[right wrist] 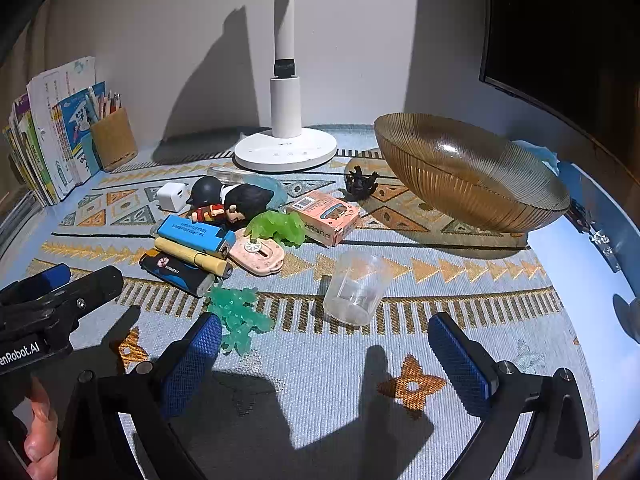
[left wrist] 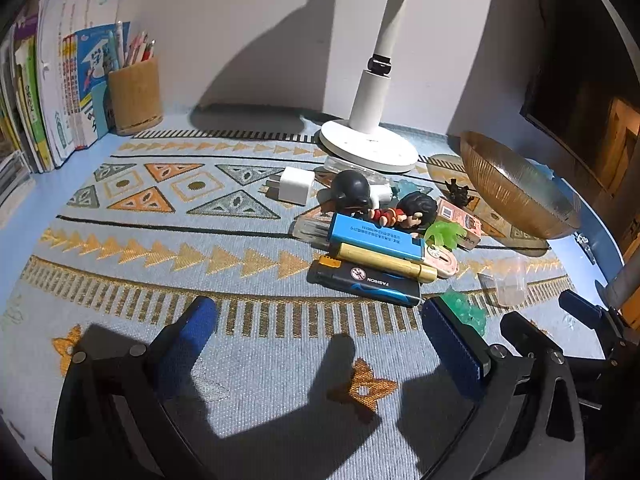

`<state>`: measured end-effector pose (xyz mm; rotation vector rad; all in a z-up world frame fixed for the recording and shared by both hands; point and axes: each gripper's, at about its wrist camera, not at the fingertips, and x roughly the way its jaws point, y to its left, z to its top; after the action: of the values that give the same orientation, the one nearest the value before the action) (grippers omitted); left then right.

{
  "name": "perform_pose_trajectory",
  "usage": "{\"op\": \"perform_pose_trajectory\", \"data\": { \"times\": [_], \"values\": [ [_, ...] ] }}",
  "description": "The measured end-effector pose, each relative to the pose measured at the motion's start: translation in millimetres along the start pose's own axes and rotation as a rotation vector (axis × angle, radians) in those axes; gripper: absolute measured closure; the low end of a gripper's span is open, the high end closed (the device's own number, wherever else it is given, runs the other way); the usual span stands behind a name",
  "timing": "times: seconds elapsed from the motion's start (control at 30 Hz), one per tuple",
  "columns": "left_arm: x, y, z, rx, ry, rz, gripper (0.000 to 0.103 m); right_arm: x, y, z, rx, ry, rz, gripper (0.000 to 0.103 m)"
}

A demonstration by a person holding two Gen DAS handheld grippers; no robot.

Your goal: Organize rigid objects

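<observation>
Woven patterned cloth (left wrist: 168, 240) covers the bench below a white wall; left hand-held gripper (left wrist: 320, 344) gapes wide, empty, over bare cloth before the clutter of lighters (left wrist: 374, 236). From the right wrist, right hand-held gripper (right wrist: 326, 360) spreads empty near a clear cup (right wrist: 354, 288); amber bowl (right wrist: 472, 172) sits back right.

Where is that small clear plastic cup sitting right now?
In the right wrist view, the small clear plastic cup lies tipped on the patterned cloth, just ahead of the open right gripper, in front of the ribbed amber glass bowl.
</observation>
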<state>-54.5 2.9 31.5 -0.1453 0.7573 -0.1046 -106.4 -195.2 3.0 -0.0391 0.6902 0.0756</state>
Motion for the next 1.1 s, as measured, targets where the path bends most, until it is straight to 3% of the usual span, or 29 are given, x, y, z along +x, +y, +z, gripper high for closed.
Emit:
{"op": "perform_pose_trajectory", "data": {
  "times": [1.1],
  "values": [
    [-0.1, -2.6, -1.5, 0.003, -0.006, -0.017, 0.001, 0.9, 0.8, 0.1, 0.001, 0.003, 0.010, 0.000]
  ]
}}
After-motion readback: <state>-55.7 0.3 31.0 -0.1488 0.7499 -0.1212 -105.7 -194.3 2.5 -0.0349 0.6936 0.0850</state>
